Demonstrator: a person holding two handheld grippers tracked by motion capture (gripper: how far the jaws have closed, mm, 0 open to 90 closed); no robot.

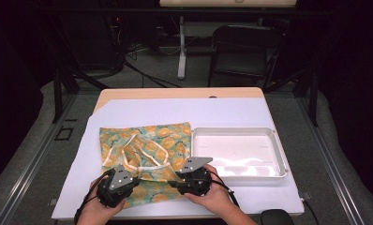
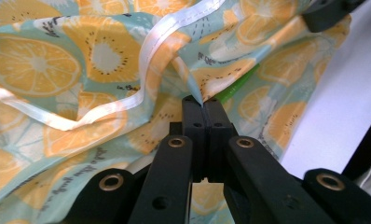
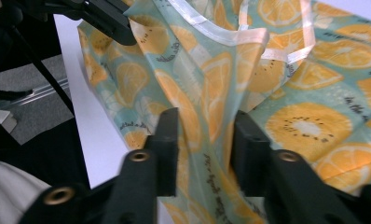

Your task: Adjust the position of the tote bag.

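Two grippers: each held in one of the person's hands, both at the near edge of the table (image 1: 250, 110), over the near part of the bag.
Bag: a citrus-print fabric tote bag (image 1: 152, 140) in teal and orange, with pale ribbon handles (image 2: 141, 60); it lies rumpled on the white sheet (image 1: 184, 112) covering the table, left of centre.
Left gripper (image 2: 202, 103): fingers closed flat against each other, pinching a raised fold of the bag's fabric at their tips; the fold stands up from the cloth as a small peak.
Right gripper (image 3: 205, 140): fingers parted, with a loose ridge of the bag's fabric standing between them; the pads do not press on it.
Green item (image 2: 237, 84): a thin green strip shows under a lifted fabric edge in the left gripper view; what it is cannot be told.
Tray (image 1: 278, 154): a white moulded plastic tray, just right of the bag, touching or nearly touching its edge.
Background: a dark folding chair (image 1: 243, 51) beyond the far side.
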